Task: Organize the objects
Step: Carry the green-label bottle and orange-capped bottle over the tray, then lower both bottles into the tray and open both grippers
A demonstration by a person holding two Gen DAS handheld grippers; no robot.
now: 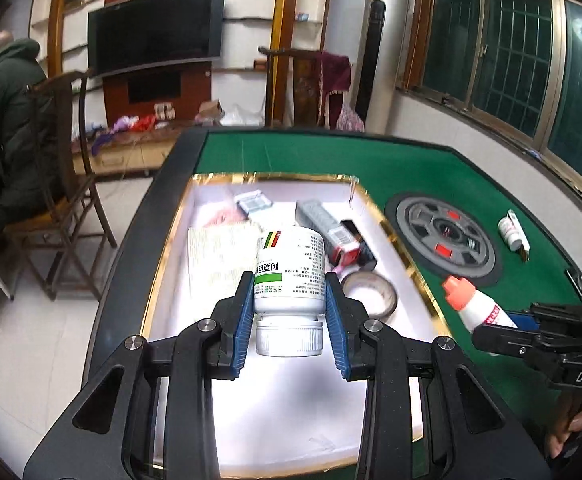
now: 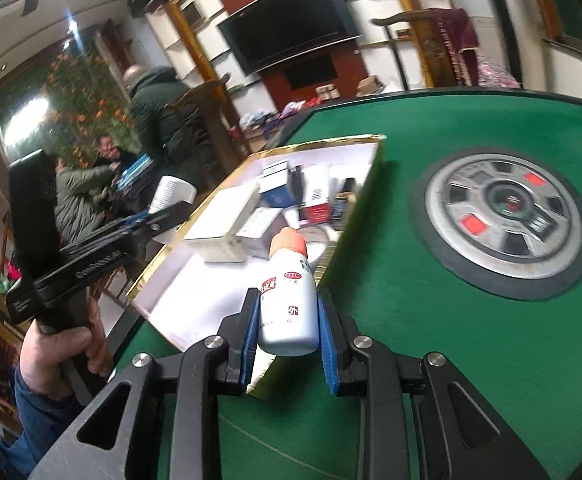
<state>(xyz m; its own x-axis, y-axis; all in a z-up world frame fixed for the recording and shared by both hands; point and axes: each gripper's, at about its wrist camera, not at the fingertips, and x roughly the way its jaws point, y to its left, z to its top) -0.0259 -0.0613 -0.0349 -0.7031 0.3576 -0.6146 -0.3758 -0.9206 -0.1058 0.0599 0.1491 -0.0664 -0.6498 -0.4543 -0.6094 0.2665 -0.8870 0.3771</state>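
The white pill bottle (image 1: 289, 280) in the left claw (image 1: 289, 312) looks like rigid plastic, light, with a glossy label that could slip. It hangs cap-down toward the camera, and the blue pads (image 1: 243, 320) grip it low on the body, just above the ribbed cap. That seems a sound hold: the shoulder above the cap should stop it sliding out. So the left claw is clenched on the bottle, which sits between the pads and above the white floor of the gold-rimmed tray (image 1: 171, 240).

Inside the tray, beyond the bottle, lie a roll of tape (image 1: 371, 292), a long grey box (image 1: 323, 220), a small blister pack (image 1: 253, 202) and a pale woven cloth (image 1: 219, 256).

The right claw (image 2: 289, 320) grasps the small white bottle with an orange cap (image 2: 289, 300), cap pointing away. It too looks light and stiff, probably a squeezable dropper, so a gentle pinch on the mid-body, as now, seems best. It hovers over the near corner of the tray's gold rim (image 2: 331, 248), right at the edge between tray and green counter (image 2: 451, 360).

A small white tube (image 1: 511, 232) lies on the counter on the far side of the round centre panel (image 1: 445, 236) from the tray, not yet gathered.
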